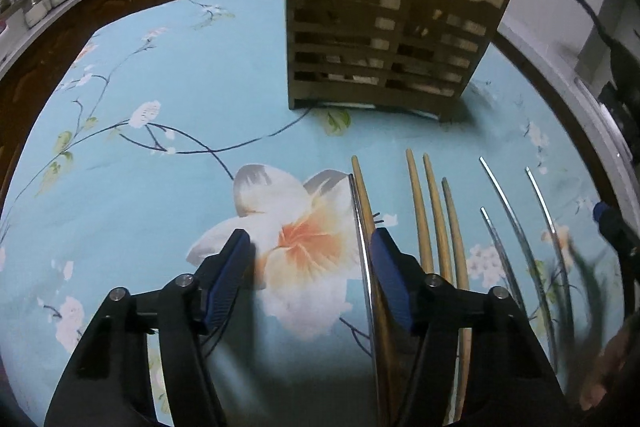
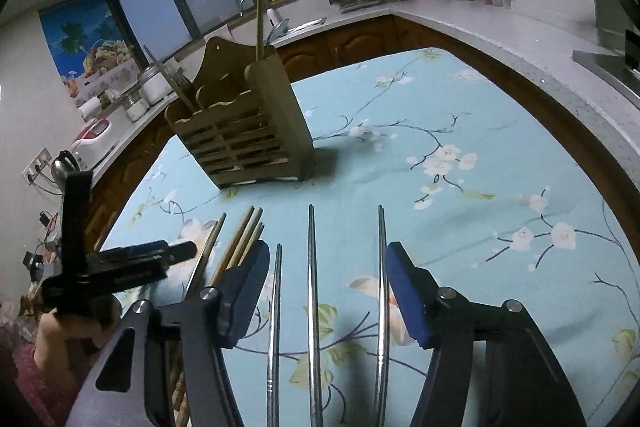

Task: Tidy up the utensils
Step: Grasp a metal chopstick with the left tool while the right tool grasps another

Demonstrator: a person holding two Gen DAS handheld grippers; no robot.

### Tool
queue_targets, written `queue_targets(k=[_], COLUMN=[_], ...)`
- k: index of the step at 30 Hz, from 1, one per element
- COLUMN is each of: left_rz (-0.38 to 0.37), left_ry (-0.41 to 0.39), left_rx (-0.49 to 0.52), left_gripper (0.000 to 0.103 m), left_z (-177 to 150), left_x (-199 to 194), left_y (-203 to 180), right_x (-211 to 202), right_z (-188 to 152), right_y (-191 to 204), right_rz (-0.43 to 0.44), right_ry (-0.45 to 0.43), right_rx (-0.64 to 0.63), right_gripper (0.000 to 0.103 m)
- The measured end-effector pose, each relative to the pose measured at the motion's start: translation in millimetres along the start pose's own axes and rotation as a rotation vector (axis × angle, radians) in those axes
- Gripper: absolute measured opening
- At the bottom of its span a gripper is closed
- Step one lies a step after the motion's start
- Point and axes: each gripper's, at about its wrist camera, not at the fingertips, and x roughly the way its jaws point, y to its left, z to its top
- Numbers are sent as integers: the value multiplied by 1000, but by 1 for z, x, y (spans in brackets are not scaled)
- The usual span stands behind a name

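**Claws over the row, rack waiting ahead**

While both claws hang half spread and pinch nothing, work sits at the pickup stage. Nearest the left claw (image 1: pixel 310 247): one steel chopstick (image 1: pixel 366 267) beside a bamboo chopstick (image 1: pixel 362 187), just inside its right finger (image 1: pixel 390 279), long axis running straight away from the claw. Further right on the blue floral table (image 1: pixel 160 187), three more bamboo sticks (image 1: pixel 432 219), untouched. Between the spread fingers of the right claw (image 2: pixel 326 283): three slim steel chopsticks (image 2: pixel 312 287), lying parallel, tips pointing forward, none pressed. Probably closest to a grab, that one. Beyond, open cloth with free room, then the slatted wooden utensil rack (image 2: pixel 248 139), upright, near the table's far edge.
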Motion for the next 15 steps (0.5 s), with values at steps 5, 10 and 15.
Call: queue_targets(k=[5,10,15], left_rz=[6,6,43], left_ry=[-3,-2,-16], left_rx=[10,3,57], left_gripper=[61,60,60], left_z=[3,3,2], left_x=[4,8,11], left_y=[-1,6,-1], right_x=[7,18,37], right_z=[5,9,12], right_y=[2,7,12], right_rz=[5,7,-5], right_ry=[10,25,57], right_rx=[-7,-21,-50], right_gripper=[61,61,54])
